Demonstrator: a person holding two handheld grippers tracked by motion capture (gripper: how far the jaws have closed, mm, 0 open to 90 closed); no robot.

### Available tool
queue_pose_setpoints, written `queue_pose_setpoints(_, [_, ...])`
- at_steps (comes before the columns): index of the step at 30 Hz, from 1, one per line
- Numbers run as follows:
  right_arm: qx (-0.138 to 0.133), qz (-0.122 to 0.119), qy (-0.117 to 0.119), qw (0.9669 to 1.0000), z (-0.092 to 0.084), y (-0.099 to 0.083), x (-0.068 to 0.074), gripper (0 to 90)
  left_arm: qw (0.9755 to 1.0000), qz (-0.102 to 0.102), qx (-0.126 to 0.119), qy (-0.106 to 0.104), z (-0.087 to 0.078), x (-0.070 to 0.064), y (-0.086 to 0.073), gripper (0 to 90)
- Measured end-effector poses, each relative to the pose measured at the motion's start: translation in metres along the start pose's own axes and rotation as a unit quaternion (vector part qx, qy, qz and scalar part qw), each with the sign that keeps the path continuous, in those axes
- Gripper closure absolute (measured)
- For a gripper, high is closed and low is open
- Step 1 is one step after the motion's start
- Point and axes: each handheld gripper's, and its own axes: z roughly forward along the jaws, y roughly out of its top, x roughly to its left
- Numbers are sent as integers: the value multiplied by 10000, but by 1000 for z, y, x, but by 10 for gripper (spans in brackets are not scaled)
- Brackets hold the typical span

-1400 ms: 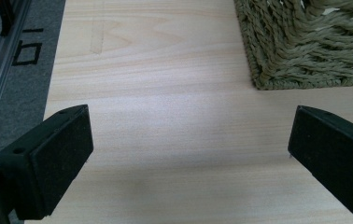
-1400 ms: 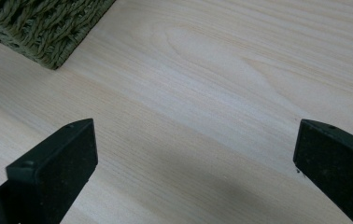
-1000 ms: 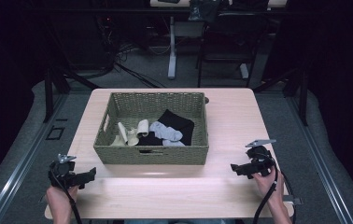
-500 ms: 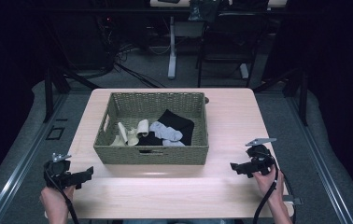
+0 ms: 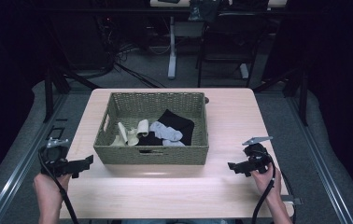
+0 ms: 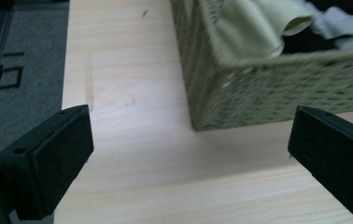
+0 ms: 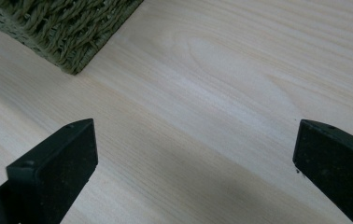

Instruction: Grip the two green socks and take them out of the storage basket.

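Two tools flank a woven rectangular basket (image 5: 151,156) on the pale wood-grain worktop (image 5: 230,121) in the high view, the left tool (image 5: 87,163) at the worktop's left edge and the right tool (image 5: 233,166) near its front right, with grey floor and dark furniture around. In the left gripper view its jaws stand spread before the basket's coarse corner, soft socks (image 6: 254,28) inside. In the right gripper view the jaws are spread over bare wood, the basket corner beyond.

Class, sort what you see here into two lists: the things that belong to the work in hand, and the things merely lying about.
Part of the work:
woven basket
socks in it: black, grey, cream
left hand-held gripper, open
right hand-held gripper, open

Merely about:
wooden table
chair and cables on the floor beyond
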Motion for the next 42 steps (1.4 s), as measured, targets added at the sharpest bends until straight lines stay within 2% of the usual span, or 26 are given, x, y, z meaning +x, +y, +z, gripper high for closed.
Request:
queue_pose_setpoints(1, [0, 0, 0, 10000, 0, 0, 0, 0, 10000, 0, 0, 0, 0, 0, 0, 1])
queue_pose_setpoints(2, [-37, 25, 38, 10000, 0, 1, 0, 0, 9999, 105, 8, -41, -3, -3, 10, 1])
queue_pose_setpoints(8, [-10, 49, 30, 10000, 0, 0, 0, 0, 9992, 368, 5, -175, -7, -12, 41, 1])
queue_pose_setpoints(9, [-27, 63, 28, 10000, 0, 0, 0, 0, 9992, 368, 5, -175, -7, -12, 41, 1])
queue_pose_setpoints(10, [-37, 75, 38, 10000, -1, 0, 0, 0, 9987, 435, -28, -261, -6, -16, 51, 1])
queue_pose_setpoints(11, [-37, 75, 38, 10000, -1, 0, 0, 0, 9987, 435, -28, -261, -6, -16, 51, 1])
queue_pose_setpoints(12, [-51, 85, 61, 9999, -1, 0, -1, 0, 9981, 536, -4, -319, -4, -19, 61, 0])
queue_pose_setpoints(15, [-36, 94, 68, 9999, -2, 0, -1, 0, 9976, 569, 28, -393, 0, -22, 69, 1])
queue_pose_setpoints(18, [-91, 114, 74, 9999, -3, 1, -1, 0, 9967, 662, 92, -464, 8, -28, 85, 0])
queue_pose_setpoints(25, [-34, 120, 145, 9998, -2, 1, 0, 0, 9954, 717, 222, -601, 24, -42, 105, 16])
queue_pose_setpoints(28, [-42, 122, 158, 9998, -3, 1, 0, 0, 9944, 752, 385, -640, 38, -48, 115, 15])
queue_pose_setpoints(33, [-36, 127, 135, 9998, -2, 1, 0, 0, 9931, 785, 569, -657, 53, -54, 122, 24])
queue_pose_setpoints(38, [-72, 122, 179, 9997, -3, 1, -1, 0, 9906, 816, 880, -659, 76, -60, 129, 146])
queue_pose_setpoints(42, [-83, 127, 149, 9998, -3, 1, 0, 0, 9888, 789, 1078, -667, 91, -61, 130, 165])
